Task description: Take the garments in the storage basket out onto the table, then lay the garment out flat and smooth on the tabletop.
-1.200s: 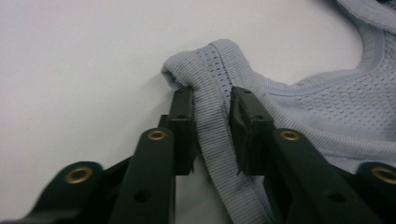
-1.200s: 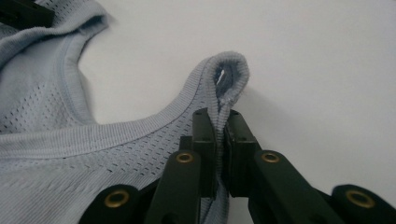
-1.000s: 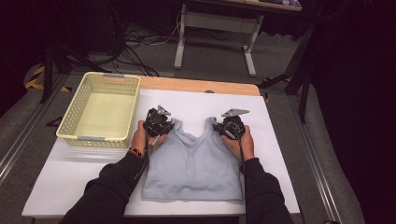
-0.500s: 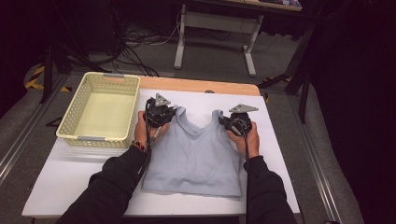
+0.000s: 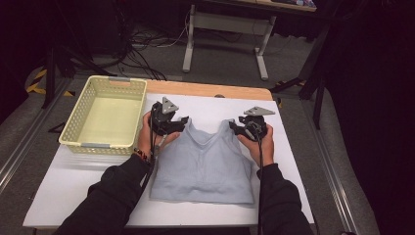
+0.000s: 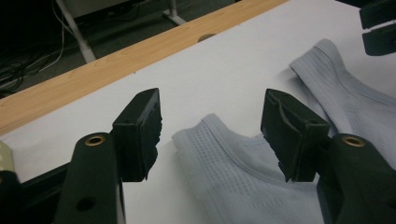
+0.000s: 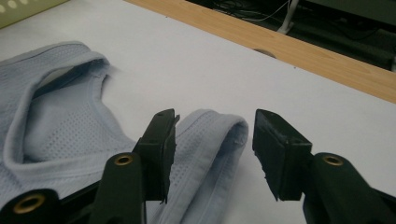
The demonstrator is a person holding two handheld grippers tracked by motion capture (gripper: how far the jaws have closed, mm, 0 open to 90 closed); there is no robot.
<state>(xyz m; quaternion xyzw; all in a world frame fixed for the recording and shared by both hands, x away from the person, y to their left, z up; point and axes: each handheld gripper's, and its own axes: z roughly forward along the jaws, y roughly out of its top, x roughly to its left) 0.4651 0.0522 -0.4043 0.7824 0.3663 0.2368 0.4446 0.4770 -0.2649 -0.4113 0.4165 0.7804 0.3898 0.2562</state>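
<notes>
A light blue sleeveless top (image 5: 203,164) lies flat on the white table cover (image 5: 293,147), straps toward the far edge. My left gripper (image 5: 181,123) hovers over its left strap (image 6: 219,140). The jaws have just been opening; the strap lies under the gap, untouched by the pads. My right gripper (image 5: 236,129) stands over the right strap (image 7: 219,135). Its jaws have also just been opening, and the strap's folded end lies loose between them. Seen from its own camera, the left gripper (image 6: 212,126) is open, and so is the right gripper (image 7: 212,140).
A pale yellow plastic basket (image 5: 73,125) stands empty at the table's left, close to the left hand. A bare wooden strip (image 5: 210,90) runs along the far edge. Beyond it are desk legs and cables on the floor. White cover lies free in front of the top.
Both grippers carried the straps toward the far edge, drawing the top flat, then opened and let the straps go. Both hands have lifted slightly.
</notes>
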